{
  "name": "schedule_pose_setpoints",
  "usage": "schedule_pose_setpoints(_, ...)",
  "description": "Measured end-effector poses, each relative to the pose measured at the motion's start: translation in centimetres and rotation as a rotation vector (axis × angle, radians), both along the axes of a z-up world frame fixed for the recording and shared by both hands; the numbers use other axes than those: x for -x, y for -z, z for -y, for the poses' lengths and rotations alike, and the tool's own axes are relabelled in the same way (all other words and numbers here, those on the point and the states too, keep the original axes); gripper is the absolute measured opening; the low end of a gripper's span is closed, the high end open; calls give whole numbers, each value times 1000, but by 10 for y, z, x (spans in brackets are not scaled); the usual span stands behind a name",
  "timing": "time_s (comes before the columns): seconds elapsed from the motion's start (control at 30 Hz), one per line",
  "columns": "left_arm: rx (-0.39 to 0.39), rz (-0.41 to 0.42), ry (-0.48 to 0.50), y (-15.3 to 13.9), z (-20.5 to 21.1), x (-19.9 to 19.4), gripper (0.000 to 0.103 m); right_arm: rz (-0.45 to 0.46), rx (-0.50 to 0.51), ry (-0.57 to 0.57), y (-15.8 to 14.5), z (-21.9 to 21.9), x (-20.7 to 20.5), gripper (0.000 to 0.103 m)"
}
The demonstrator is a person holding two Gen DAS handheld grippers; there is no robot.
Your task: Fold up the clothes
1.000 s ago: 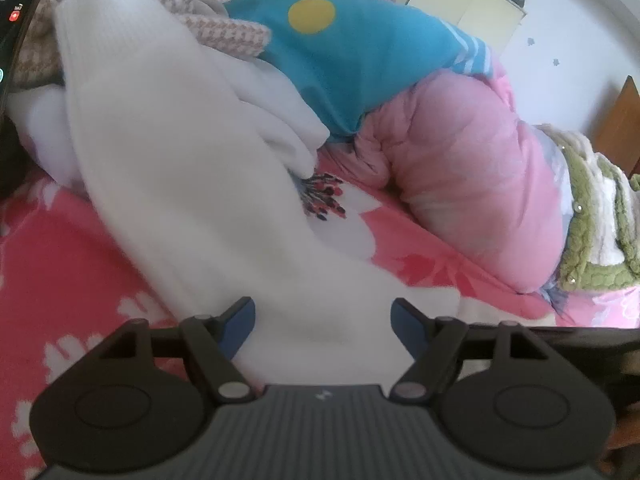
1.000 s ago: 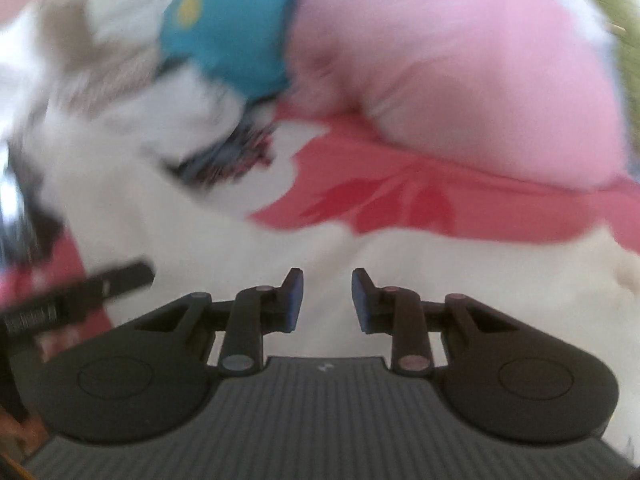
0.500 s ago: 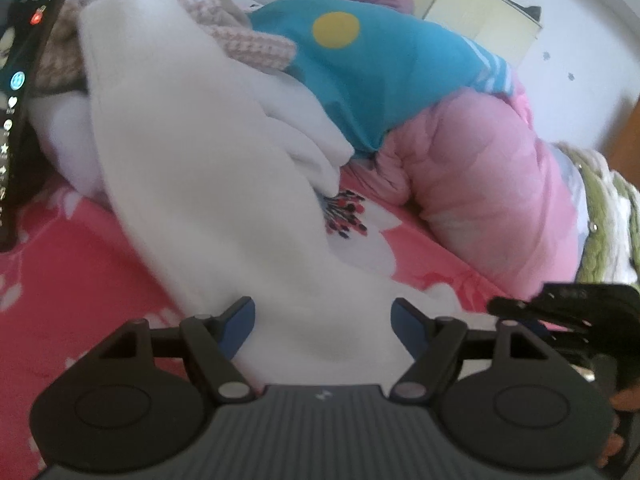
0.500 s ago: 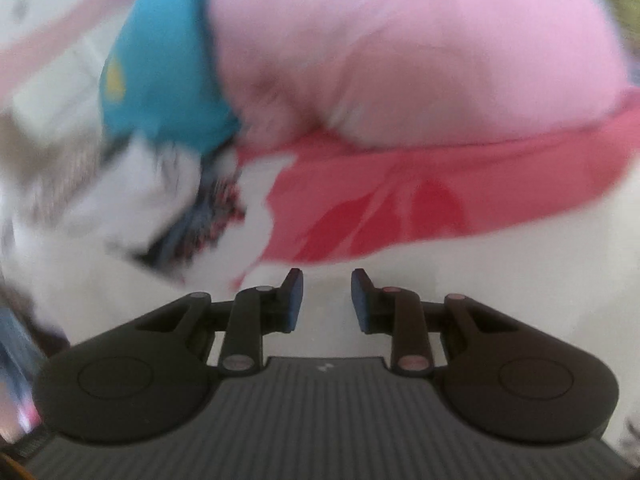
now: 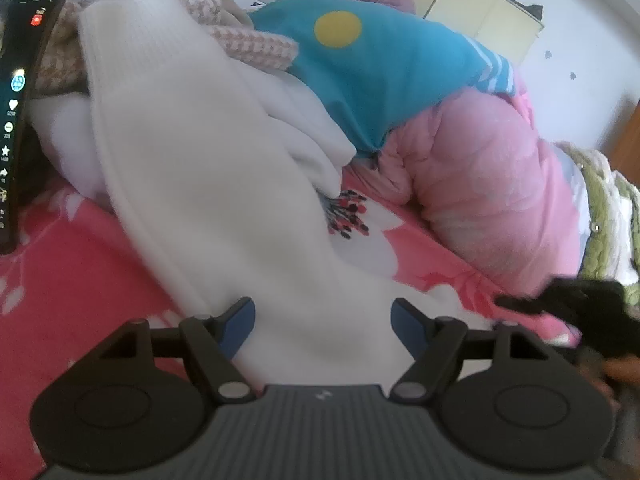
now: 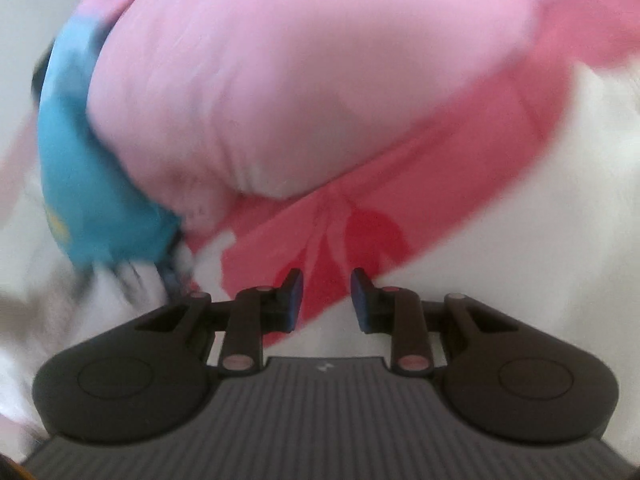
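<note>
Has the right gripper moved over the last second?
Yes. The right gripper swung rightward and closer to the pink padded jacket, which now fills its view.

So that's one white knit (image 5: 192,168), one teal top (image 5: 384,80), one pink puffer (image 5: 492,188), one checked knit (image 5: 252,42), one green fleece (image 5: 600,208), one phone (image 5: 20,112).

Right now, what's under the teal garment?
The teal garment drapes over a pink padded jacket on one side and white cloth on the other. Anything deeper in the pile is covered.

Pale wall (image 5: 576,40) behind cream cabinet (image 5: 480,12), red floral bedspread (image 5: 60,300).
</note>
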State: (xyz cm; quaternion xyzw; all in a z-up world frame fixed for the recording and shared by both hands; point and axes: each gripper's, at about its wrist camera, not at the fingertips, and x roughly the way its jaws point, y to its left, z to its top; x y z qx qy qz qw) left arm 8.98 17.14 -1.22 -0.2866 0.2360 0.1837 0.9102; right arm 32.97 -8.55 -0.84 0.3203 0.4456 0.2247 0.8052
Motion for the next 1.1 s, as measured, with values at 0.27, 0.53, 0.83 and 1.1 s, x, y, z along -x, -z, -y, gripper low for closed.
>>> schedule_pose_setpoints(0.27, -9, 11, -6, -5, 1, 2, 77, -2, 53, -76, -20, 72, 101, 28)
schedule_pose_setpoints(0.53, -72, 17, 75, -11, 18, -2, 78, 166, 375, -67, -21, 117, 183, 29)
schedule_pose_setpoints(0.83, -223, 17, 259, -23, 58, -5, 82, 398, 751, 4, -6, 155, 246, 33)
schedule_pose_setpoints(1.1, -346, 7, 535, -20, 120, 11, 84, 428, 732, 26, -2, 151, 247, 36)
